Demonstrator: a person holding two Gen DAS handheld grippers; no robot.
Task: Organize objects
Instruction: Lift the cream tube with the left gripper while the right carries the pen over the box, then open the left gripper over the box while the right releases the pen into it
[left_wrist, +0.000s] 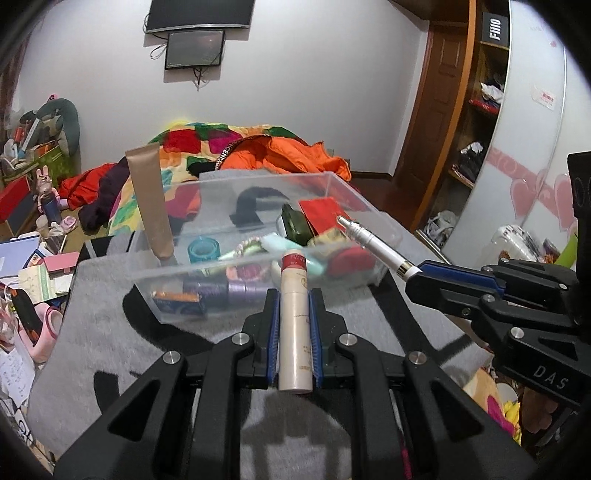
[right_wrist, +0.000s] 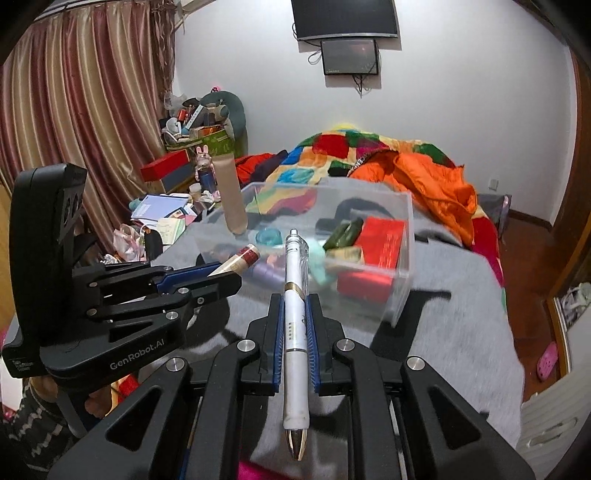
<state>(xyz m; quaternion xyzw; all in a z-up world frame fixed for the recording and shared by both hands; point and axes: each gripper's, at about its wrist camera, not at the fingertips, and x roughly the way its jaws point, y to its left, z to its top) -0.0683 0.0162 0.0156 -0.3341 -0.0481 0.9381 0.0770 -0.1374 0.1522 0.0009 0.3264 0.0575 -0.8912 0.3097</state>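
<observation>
A: What is each claw carrying?

B: The left gripper (left_wrist: 295, 314) pinches a cream tube (left_wrist: 294, 325) with a red cap, gripped round its body so it points along the fingers. The right gripper (right_wrist: 295, 321) is pressed tight on a white pen (right_wrist: 295, 332), also lengthwise, its gold tip toward the camera.

A: Why lengthwise?

B: My guess is that a long, thin thing sits steadier along the pads, and its far end can be aimed into the bin.

A: Where is the bin?

B: A clear bin (left_wrist: 236, 291) stands just beyond both claws on a grey blanket (left_wrist: 110, 332), on the bed. The tube's cap already overlaps the near wall in the left view, and the pen's far end reaches the near rim in the right view.

A: What is inside?

B: A teal tape roll (left_wrist: 201, 251), a red box (right_wrist: 384, 236), a dark green bottle (right_wrist: 343, 229) and purple items near the front. A tan tube (left_wrist: 151, 206) stands upright in the far left corner.

A: So what remains?

B: Both items look to be above the blanket, not yet in. I judge they go over the near wall and get released onto the pile.
</observation>
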